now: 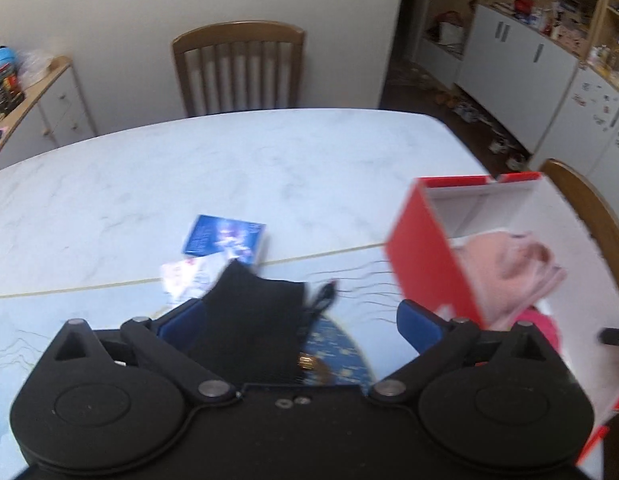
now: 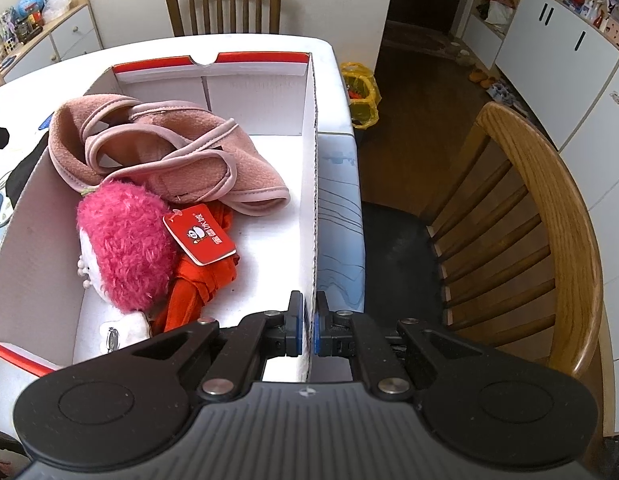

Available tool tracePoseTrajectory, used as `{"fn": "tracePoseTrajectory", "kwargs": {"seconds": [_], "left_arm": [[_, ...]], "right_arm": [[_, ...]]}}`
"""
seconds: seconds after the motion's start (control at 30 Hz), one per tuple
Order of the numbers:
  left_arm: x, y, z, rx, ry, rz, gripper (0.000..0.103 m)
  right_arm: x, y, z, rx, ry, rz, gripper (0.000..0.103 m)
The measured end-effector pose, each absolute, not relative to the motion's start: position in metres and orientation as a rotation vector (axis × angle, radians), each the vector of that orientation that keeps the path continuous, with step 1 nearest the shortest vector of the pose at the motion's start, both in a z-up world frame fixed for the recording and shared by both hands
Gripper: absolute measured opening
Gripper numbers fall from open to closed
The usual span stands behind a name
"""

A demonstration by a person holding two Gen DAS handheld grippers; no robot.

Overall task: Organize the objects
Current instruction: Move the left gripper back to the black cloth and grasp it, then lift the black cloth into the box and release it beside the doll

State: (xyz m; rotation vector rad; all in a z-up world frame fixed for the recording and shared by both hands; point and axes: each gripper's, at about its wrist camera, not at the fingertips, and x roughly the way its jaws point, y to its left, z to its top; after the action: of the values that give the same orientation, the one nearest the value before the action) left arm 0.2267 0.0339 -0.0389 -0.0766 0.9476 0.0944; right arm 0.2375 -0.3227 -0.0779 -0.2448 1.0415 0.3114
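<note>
A red-and-white cardboard box (image 2: 313, 184) stands on the table and holds a pink fleece garment (image 2: 157, 152), a pink plush toy (image 2: 125, 240) with a red tag, and an orange cloth (image 2: 197, 284). My right gripper (image 2: 307, 316) is shut on the box's right wall. In the left wrist view the box (image 1: 425, 248) is at the right. My left gripper (image 1: 297, 316) is open above the table, with a black cloth item (image 1: 249, 320) between its fingers, against the left one. A blue card pack (image 1: 225, 238) and white cards (image 1: 185, 280) lie beyond it.
The white marble table (image 1: 229, 168) has a blue round mat (image 1: 333, 356) under the left gripper. Wooden chairs stand at the far side (image 1: 237, 68) and to the right (image 2: 521, 232). White cabinets line the room's right side.
</note>
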Motion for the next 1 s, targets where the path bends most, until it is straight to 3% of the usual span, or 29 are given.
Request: {"fn": "tracePoseTrajectory", "kwargs": {"seconds": [0.4,0.67,1.0], "left_arm": [[0.249,0.065,-0.090,-0.075,0.995,0.099,0.102],[0.257,0.051,-0.117,0.107,1.019,0.061,0.101],[0.261,0.071,-0.129,0.053,1.031,0.083,0.101]], "right_arm": [[0.238,-0.318,-0.079,-0.248,1.054,0.274,0.005],[0.239,-0.316,-0.079,-0.251,1.059,0.261,0.005],[0.239,-0.316,-0.079,-0.255,1.062,0.254,0.006]]}}
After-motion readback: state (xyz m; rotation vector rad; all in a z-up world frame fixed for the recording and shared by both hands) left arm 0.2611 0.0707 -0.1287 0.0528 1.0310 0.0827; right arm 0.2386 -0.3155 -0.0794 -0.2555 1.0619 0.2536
